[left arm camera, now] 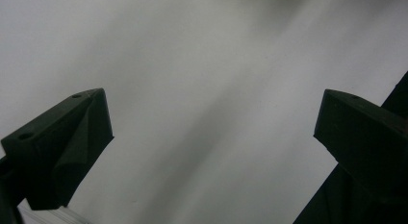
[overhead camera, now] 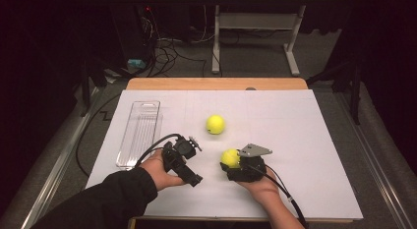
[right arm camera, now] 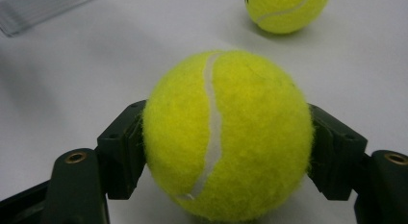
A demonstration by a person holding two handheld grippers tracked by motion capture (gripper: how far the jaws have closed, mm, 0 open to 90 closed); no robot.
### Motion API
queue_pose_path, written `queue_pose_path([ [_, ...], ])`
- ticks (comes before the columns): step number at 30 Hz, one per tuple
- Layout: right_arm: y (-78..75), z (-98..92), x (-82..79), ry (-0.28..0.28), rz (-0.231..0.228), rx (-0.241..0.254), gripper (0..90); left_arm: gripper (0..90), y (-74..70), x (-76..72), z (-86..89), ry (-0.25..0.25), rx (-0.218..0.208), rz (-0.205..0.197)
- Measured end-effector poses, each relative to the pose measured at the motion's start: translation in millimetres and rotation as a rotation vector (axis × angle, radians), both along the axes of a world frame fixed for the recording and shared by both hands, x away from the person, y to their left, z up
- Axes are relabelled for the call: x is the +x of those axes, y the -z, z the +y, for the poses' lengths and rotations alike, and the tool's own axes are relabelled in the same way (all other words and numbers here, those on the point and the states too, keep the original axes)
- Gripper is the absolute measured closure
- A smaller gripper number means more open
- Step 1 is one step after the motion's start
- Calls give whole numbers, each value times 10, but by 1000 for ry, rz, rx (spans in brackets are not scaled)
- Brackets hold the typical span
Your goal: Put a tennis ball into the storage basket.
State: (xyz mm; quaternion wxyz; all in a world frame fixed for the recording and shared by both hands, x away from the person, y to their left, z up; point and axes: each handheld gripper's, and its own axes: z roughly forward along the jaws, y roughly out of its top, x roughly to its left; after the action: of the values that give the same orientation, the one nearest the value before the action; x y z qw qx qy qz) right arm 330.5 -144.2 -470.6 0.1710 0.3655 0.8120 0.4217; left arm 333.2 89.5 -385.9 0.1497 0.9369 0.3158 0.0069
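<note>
A yellow tennis ball rests on the white sheet, and my right gripper is shut on it, one black pad pressing each side. A second tennis ball lies loose on the sheet a little farther off. My left gripper sits to the left of the held ball, low over bare sheet. Its jaws stand wide open with nothing between them.
A clear plastic tray lies lengthwise at the sheet's left side. The white sheet covers most of the wooden table. Beyond the table's far edge are cables and a desk frame on the floor.
</note>
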Motion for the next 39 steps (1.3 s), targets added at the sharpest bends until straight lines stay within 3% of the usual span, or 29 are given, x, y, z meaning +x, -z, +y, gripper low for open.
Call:
queue_pose_path([
  [8, -73, 57, -164, -49, -91, 64, 272, 6, -150, 27, -8, -7, -9, -5],
  [21, -80, 359, -382, -145, -174, 103, 273, 7, -301, 66, -37, -3, -11, 6],
  [31, -92, 490, -464, -175, -188, 121, 274, 9, -270, 89, -198, 17, -17, 35],
  [39, -116, 551, -517, -194, -208, 142, 274, 63, -170, 102, -345, 30, -36, 88],
])
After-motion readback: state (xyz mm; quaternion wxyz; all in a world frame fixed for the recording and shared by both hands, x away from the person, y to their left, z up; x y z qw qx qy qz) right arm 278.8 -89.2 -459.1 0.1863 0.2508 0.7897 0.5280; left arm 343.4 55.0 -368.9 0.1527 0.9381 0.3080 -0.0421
